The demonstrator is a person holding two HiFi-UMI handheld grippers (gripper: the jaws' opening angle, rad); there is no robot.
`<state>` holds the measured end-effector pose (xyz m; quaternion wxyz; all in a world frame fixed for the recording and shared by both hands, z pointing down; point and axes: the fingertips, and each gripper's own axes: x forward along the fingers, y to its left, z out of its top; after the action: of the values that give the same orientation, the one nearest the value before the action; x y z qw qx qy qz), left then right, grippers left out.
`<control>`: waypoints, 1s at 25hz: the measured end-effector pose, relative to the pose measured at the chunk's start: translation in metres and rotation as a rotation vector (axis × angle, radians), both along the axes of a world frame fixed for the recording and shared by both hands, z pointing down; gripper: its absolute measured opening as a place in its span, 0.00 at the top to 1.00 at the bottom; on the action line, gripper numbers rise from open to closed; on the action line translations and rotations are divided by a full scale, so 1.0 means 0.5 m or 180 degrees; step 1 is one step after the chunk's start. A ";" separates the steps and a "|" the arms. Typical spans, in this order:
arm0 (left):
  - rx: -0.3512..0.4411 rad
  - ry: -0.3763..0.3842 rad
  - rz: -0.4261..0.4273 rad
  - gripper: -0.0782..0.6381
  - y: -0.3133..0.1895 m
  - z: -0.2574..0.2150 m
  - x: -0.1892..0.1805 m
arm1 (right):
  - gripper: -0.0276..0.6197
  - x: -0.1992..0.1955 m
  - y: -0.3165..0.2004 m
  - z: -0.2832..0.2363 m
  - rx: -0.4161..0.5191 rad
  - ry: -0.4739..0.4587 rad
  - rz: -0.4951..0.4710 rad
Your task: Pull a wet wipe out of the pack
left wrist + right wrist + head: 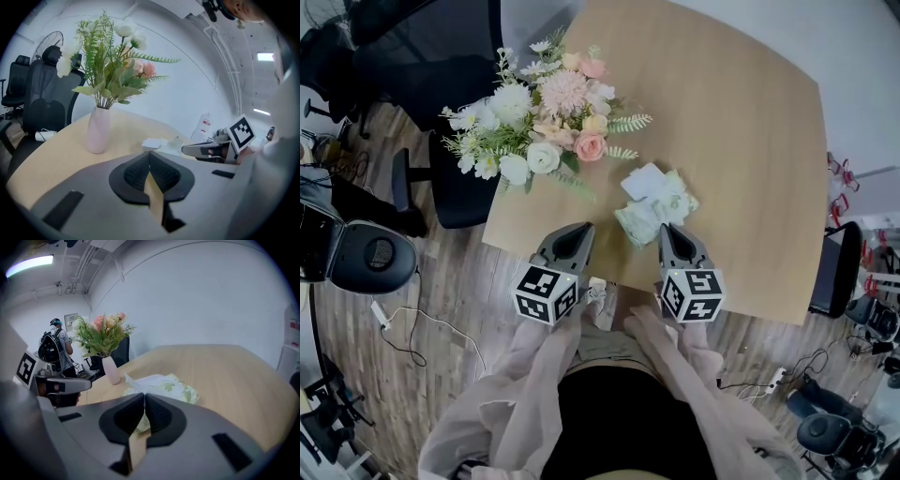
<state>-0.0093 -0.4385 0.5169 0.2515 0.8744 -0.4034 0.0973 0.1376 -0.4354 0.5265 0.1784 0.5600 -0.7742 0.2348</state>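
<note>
At the near edge of the wet wipe pack [654,208] on the table [750,141], the right claw [668,231] sat with jaws together; the left claw [581,231], closed and empty, hovered left of the pack.

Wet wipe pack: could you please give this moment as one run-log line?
left hand-held gripper: shut, empty | right hand-held gripper: shut on near edge of wet wipe pack | pack lying on table

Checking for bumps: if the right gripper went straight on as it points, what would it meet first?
The wet wipe pack, just beyond the shut right gripper; depth unclear, they may already touch.
</note>
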 end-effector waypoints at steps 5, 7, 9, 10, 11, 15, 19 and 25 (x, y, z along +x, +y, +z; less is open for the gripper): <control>0.0014 0.0001 0.0035 0.88 0.013 -0.001 -0.004 | 0.93 -0.007 0.012 -0.001 0.0016 0.0014 0.0022; 0.0015 0.0001 0.0037 0.88 0.018 -0.001 -0.007 | 0.93 -0.009 0.016 -0.002 0.0020 0.0016 0.0031; 0.0018 0.0005 0.0030 0.88 0.021 -0.003 -0.011 | 0.93 -0.010 0.019 -0.005 0.0026 0.0020 0.0038; 0.0021 0.0009 0.0026 0.88 0.022 -0.004 -0.012 | 0.93 -0.010 0.020 -0.006 0.0031 0.0023 0.0039; 0.0023 0.0013 0.0023 0.88 0.022 -0.004 -0.013 | 0.93 -0.011 0.022 -0.007 0.0036 0.0026 0.0039; 0.0038 0.0020 0.0030 0.88 0.023 -0.007 -0.015 | 0.93 -0.014 0.027 -0.009 0.0048 0.0032 0.0041; 0.0061 0.0007 0.0045 0.88 0.024 -0.010 -0.013 | 0.93 -0.016 0.030 -0.016 0.0053 0.0038 0.0017; 0.0094 0.0001 0.0019 0.88 0.023 -0.017 -0.010 | 0.93 -0.019 0.033 -0.024 0.0075 0.0027 -0.0043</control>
<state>-0.0142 -0.4273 0.5084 0.2383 0.8792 -0.4021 0.0920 0.1281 -0.4190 0.5146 0.1766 0.5578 -0.7800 0.2220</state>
